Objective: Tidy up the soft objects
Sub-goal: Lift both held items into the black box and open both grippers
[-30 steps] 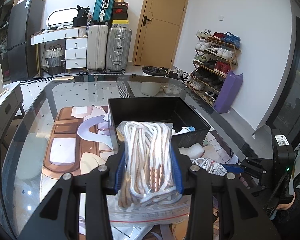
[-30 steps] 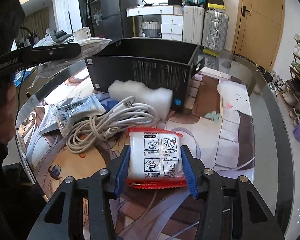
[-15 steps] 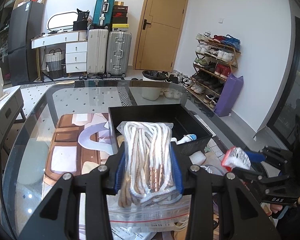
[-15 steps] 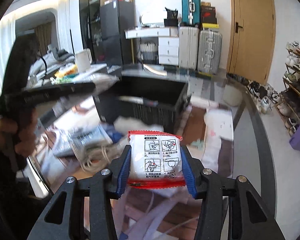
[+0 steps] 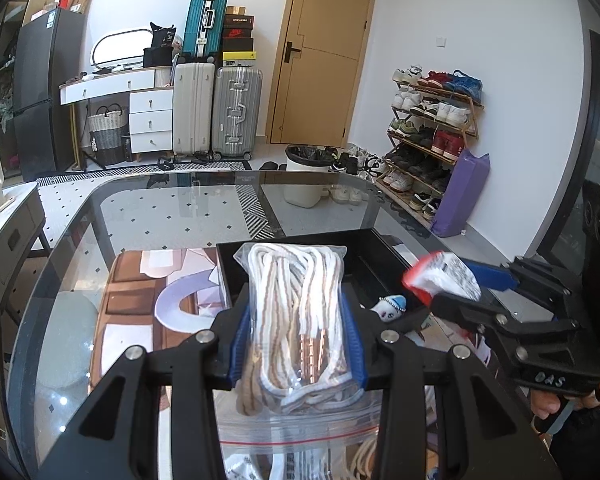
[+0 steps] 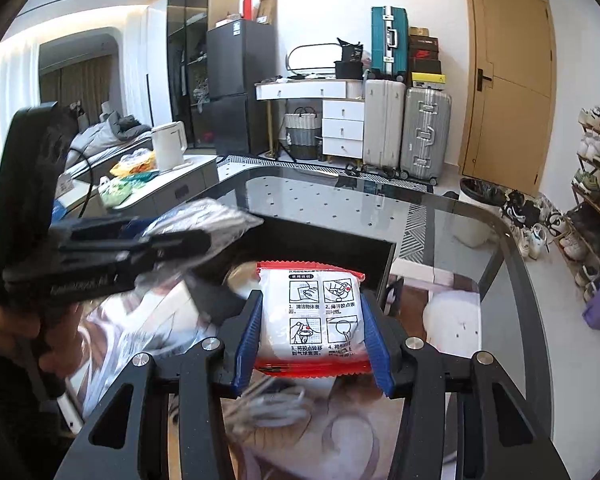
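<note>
My left hand-held gripper is gripping a bag of laces, my right hand-held gripper a red-edged packet, both above the black box.

Left claw: black frame, blue pads, gripping a clear bag of white-and-tan striped laces. Right claw: black frame, blue pads, gripping a white packet with red borders and black printed diagrams. Box: black. Desk: dark tinted glass over a brown, white and lilac printed mat.

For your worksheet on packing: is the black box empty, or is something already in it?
Not empty: the black box already holds a small white and blue toy. The rest is hidden.
</note>
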A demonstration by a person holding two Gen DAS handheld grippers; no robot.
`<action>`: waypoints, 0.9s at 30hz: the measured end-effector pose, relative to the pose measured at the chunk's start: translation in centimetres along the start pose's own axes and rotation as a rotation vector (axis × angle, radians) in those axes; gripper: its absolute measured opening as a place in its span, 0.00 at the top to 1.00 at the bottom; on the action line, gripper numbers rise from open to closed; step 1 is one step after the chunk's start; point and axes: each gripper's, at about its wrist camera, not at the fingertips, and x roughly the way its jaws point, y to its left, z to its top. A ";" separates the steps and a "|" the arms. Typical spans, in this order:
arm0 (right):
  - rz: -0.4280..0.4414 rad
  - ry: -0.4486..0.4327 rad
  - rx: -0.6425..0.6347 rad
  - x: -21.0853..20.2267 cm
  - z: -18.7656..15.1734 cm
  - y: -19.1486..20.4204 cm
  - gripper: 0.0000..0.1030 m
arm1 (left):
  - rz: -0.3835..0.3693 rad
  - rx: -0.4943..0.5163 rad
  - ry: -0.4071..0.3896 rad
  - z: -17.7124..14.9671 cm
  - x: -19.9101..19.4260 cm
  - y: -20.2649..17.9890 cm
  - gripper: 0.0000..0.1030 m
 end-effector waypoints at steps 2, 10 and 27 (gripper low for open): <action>-0.009 -0.004 0.013 0.9 0.6 -0.4 0.54 | -0.001 0.004 0.005 0.2 0.7 0.1 0.62; -0.004 0.023 0.019 4.1 2.2 -1.4 0.54 | -0.007 -0.007 0.043 0.8 3.2 0.7 0.62; -0.033 0.069 -0.060 8.0 2.2 -1.7 0.53 | 0.000 0.027 0.131 1.7 6.9 0.1 0.60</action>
